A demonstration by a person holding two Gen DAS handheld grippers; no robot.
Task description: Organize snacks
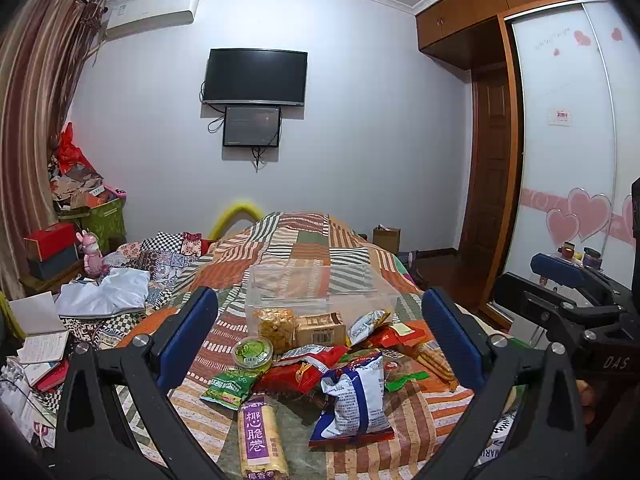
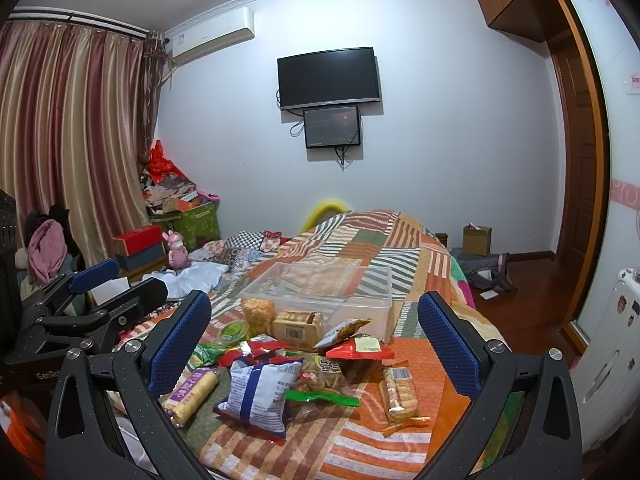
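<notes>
A heap of snacks lies on the patchwork quilt point(image 1: 304, 236): a blue-white bag point(image 1: 356, 400) point(image 2: 260, 392), a purple-labelled wafer roll point(image 1: 262, 436) point(image 2: 192, 396), a green cup point(image 1: 253, 352) point(image 2: 234, 330), a red bag point(image 1: 304, 368), a brown biscuit pack point(image 1: 320, 330) point(image 2: 298, 324) and a cracker pack point(image 2: 396, 394). Just behind the heap stands a clear plastic box point(image 1: 320, 288) point(image 2: 320, 292) with nothing in it. My left gripper point(image 1: 318, 294) point(image 2: 140, 274) hovers open above the near side of the heap, holding nothing. To its right, my right gripper point(image 2: 314, 298) point(image 1: 516, 270) is also open and holds nothing.
White cloth point(image 1: 108, 294), books point(image 1: 44, 344) and a pink toy point(image 1: 93, 254) crowd the bed's left side. Boxes point(image 1: 52, 242) are stacked by the curtain. A wardrobe point(image 1: 568, 140) and wooden floor point(image 2: 532, 292) lie to the right, with a cardboard box point(image 2: 477, 240) on the floor.
</notes>
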